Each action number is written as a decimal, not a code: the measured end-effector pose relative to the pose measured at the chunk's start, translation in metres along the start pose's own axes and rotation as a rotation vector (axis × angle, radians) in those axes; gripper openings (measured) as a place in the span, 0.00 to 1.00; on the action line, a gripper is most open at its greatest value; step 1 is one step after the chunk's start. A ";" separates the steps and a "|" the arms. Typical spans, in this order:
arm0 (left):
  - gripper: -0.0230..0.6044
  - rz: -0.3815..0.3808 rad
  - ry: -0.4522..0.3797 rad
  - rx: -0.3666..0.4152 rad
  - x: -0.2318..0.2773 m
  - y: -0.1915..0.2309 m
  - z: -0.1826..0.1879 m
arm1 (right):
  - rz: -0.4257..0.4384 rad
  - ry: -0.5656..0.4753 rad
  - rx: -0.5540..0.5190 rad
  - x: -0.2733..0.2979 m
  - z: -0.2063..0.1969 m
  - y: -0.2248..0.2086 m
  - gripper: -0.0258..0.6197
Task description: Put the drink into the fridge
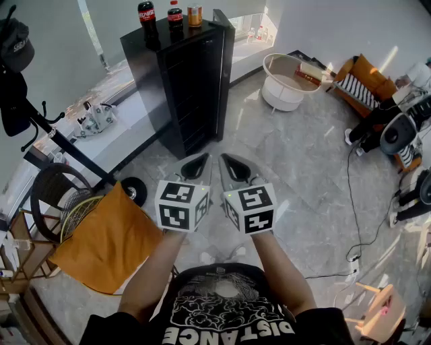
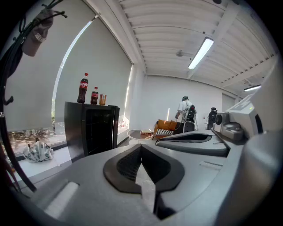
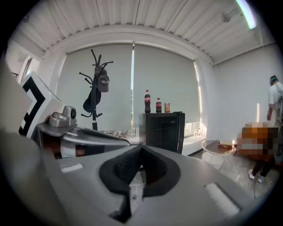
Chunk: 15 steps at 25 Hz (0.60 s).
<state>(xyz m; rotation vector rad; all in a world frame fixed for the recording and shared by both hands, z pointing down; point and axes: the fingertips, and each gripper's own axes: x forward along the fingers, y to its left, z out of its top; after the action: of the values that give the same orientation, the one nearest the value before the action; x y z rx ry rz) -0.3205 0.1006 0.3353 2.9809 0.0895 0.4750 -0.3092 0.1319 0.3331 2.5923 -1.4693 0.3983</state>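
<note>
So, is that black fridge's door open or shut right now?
Shut. The fridge door sits flush against the cabinet, no gap showing, and the drinks stand on top.

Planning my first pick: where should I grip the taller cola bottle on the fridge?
Probably grip the taller cola bottle around its labelled body, coming level from the front: it stands upright at the row's end, shorter bottle beside it.

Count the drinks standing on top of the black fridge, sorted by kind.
Cola bottles: 2
Amber can: 1
Total: 3, all on top of the fridge
</note>
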 end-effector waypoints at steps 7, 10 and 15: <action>0.04 -0.010 0.009 -0.002 0.003 0.002 -0.004 | -0.010 0.006 0.000 0.001 0.000 0.000 0.04; 0.04 -0.018 0.014 0.000 0.010 -0.001 -0.005 | -0.011 0.012 -0.011 0.003 0.000 -0.005 0.04; 0.04 -0.018 0.019 0.001 0.029 0.000 -0.002 | -0.001 0.015 -0.009 0.013 0.000 -0.022 0.04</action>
<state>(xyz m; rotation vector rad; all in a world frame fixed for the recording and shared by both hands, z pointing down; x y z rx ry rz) -0.2938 0.1033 0.3460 2.9744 0.1184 0.5016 -0.2839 0.1329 0.3369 2.5775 -1.4612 0.4084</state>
